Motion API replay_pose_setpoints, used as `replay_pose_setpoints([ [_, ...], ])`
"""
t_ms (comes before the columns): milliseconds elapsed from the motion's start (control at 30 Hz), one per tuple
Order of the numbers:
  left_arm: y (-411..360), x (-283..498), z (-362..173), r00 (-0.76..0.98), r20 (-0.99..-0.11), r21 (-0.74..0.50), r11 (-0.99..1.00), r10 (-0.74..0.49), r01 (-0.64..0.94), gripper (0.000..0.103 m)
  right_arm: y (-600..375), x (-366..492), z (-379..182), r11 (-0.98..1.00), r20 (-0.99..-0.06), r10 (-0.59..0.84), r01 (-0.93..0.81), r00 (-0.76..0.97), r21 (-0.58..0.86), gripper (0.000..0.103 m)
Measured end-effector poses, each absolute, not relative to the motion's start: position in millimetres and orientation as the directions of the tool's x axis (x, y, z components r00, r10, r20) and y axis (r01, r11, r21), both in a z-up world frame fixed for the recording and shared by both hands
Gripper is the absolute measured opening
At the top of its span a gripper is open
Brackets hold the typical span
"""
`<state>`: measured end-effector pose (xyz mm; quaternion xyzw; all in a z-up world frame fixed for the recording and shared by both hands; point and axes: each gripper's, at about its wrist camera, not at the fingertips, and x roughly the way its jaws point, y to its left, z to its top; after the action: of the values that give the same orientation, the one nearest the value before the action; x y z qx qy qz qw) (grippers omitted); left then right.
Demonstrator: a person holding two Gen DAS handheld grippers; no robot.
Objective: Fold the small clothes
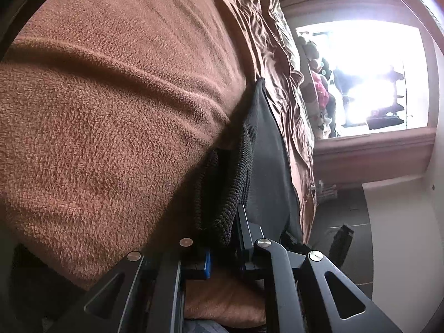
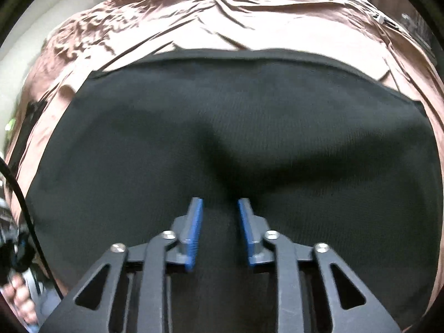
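Left tongs (image 1: pixel 222 238): pinching a black knit cloth (image 1: pixel 222 194) beside a brown towel (image 1: pixel 111 111).
Right tongs (image 2: pixel 220 208): spread apart above the black cloth (image 2: pixel 222 116).
Cloth: flat on the bed (image 2: pixel 222 14), brown sheet showing past its far edge.

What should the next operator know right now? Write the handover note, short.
Left gripper: shut on the black garment, pinching a knit edge beside the brown terry towel.
Right gripper: open, blue pads apart, low over the garment, holding nothing.
The garment lies spread on the brown bedsheet, far edge looks doubled over.
Done: garment laid out, one edge gripped.
Left: probably grip with the right, then fold.
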<state>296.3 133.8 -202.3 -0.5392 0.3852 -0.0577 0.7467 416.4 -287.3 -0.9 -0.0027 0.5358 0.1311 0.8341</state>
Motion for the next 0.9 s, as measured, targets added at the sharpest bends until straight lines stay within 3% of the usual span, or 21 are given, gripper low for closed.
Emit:
replay_pose_setpoints([
  [167, 135, 293, -203, 0.697, -0.515, -0.849, 0.408, -0.498, -0.335, 0.014, -279, 442, -1, 0.969, -0.896, 0.21, -0.206, 0.392, 0.137, 0.011],
  [900, 133, 303, -205, 0.688, -0.514, -0.853, 0.389, -0.512, -0.348, 0.014, -286, 514, 1, 0.979, -0.871, 0.201, -0.08, 0.448, 0.185, 0.011],
])
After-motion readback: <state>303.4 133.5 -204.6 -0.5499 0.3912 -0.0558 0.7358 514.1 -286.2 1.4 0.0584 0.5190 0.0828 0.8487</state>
